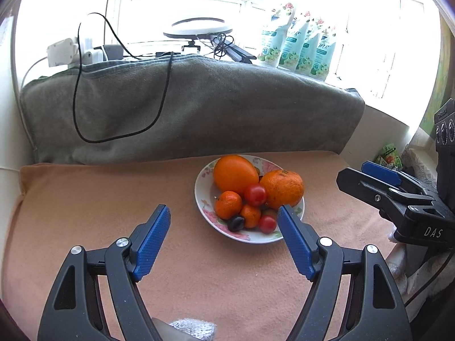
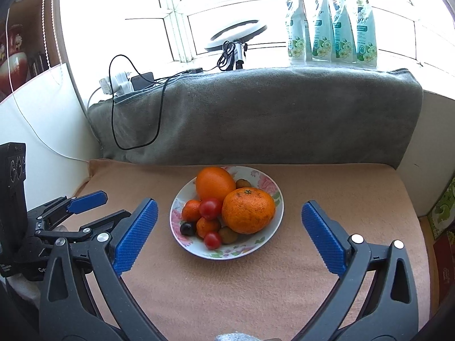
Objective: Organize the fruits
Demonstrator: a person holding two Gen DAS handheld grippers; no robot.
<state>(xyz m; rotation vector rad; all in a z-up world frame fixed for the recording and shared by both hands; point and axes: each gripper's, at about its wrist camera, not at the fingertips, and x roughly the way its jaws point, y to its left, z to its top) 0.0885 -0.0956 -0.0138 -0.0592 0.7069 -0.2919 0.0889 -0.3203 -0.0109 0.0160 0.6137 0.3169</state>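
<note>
Sitting on a peach blanket (image 2: 256, 284), a floral plate (image 2: 273, 190) holds the fruits: two large oranges (image 2: 247, 210), small tangerines (image 2: 191, 209), red tomatoes (image 2: 210, 209) and a dark grape (image 2: 186, 228). Behind it a grey towel (image 2: 256, 113) drapes a ledge with a black cable (image 2: 113, 113) and four spray bottles (image 2: 330, 22). Nothing blocks the plate. Both grippers angle downward short of it, empty: left gripper (image 1: 224, 218) with jaws apart, right gripper (image 2: 227, 210) with jaws opening wide.

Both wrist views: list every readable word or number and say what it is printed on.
"DAS": white letters on the right gripper body, left wrist view.
"72": round badge on each refill pouch on the windowsill.
"Ge...": cut-off white letters on the left gripper body.
Other pouch wording: too blurred.
</note>
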